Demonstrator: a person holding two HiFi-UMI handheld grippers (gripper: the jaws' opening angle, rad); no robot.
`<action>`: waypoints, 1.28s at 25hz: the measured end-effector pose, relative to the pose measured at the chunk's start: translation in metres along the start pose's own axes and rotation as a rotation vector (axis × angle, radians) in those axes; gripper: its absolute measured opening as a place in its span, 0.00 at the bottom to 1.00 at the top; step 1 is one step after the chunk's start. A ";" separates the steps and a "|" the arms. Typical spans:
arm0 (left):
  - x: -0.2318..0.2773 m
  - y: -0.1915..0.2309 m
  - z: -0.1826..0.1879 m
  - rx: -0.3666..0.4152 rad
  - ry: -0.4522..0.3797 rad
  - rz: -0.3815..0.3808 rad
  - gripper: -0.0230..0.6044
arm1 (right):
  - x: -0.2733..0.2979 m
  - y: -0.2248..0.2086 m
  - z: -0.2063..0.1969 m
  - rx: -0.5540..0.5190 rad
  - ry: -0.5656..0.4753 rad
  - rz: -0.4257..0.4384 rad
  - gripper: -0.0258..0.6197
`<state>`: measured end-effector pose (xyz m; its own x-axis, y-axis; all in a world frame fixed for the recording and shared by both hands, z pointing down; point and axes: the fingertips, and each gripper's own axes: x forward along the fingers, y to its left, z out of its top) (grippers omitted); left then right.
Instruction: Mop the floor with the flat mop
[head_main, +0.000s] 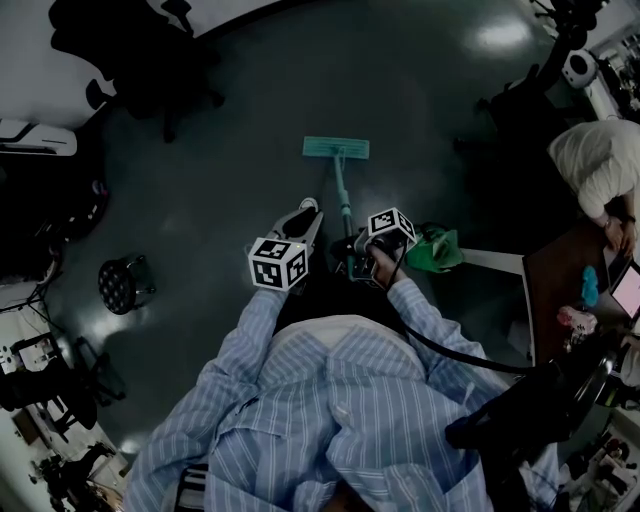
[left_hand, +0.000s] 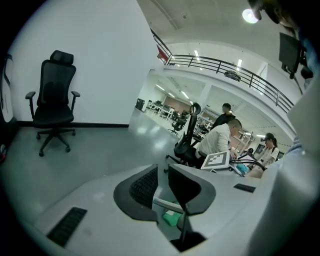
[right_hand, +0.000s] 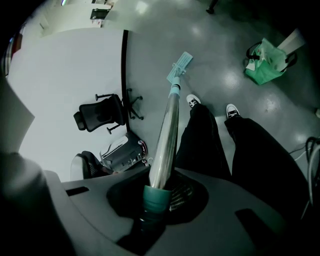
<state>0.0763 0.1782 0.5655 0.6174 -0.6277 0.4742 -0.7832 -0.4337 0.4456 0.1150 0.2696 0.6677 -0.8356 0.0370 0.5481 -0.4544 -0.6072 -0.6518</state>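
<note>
— What has the right gripper (right_hand: 159, 192) got?

— The flat mop (right_hand: 167, 130). Its fingers are clamped on the pole at the teal collar (right_hand: 152, 199), one finger on each side. The silver pole runs straight out beyond the fingertips.

— And the working end?

— Far out past those fingertips, at the pole's other end. The teal mop head (head_main: 336, 148) lies flat on the grey floor (head_main: 430, 90).

— Is the left gripper (left_hand: 164, 186) on the pole too?

— No, it holds nothing. Its fingers (left_hand: 144, 187) stand a narrow gap apart. Through that gap, beyond them, a strip of pale pole and a bit of teal show. In the head view its fingertips sit just to the left of the pole, apart from it.

— What lies around the right fingers?

— Just to their right are the person's legs in dark trousers (right_hand: 200, 145), with two black-and-white shoes (right_hand: 193, 101) on the floor further out. Beyond the shoes, further right of the fingertips, a green bag (right_hand: 267, 60) sits on the floor.

— And ahead of the left fingers?

— Well beyond them and to the left, a black office chair (left_hand: 52, 100) stands against a white wall. Beyond the fingertips to the right, a person in a white shirt (left_hand: 218, 141) sits bent forward.
</note>
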 end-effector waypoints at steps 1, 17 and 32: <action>0.003 0.001 0.002 0.001 0.002 -0.002 0.15 | 0.000 0.003 0.004 -0.001 0.001 0.005 0.13; 0.059 0.104 0.073 0.010 0.070 -0.024 0.15 | 0.021 0.107 0.120 0.024 -0.024 0.017 0.13; 0.139 0.207 0.151 0.011 0.107 -0.055 0.15 | 0.031 0.228 0.286 0.021 -0.081 -0.008 0.13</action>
<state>-0.0109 -0.0965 0.6088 0.6637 -0.5301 0.5278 -0.7480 -0.4730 0.4655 0.0733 -0.0946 0.6859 -0.8040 -0.0219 0.5943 -0.4536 -0.6237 -0.6366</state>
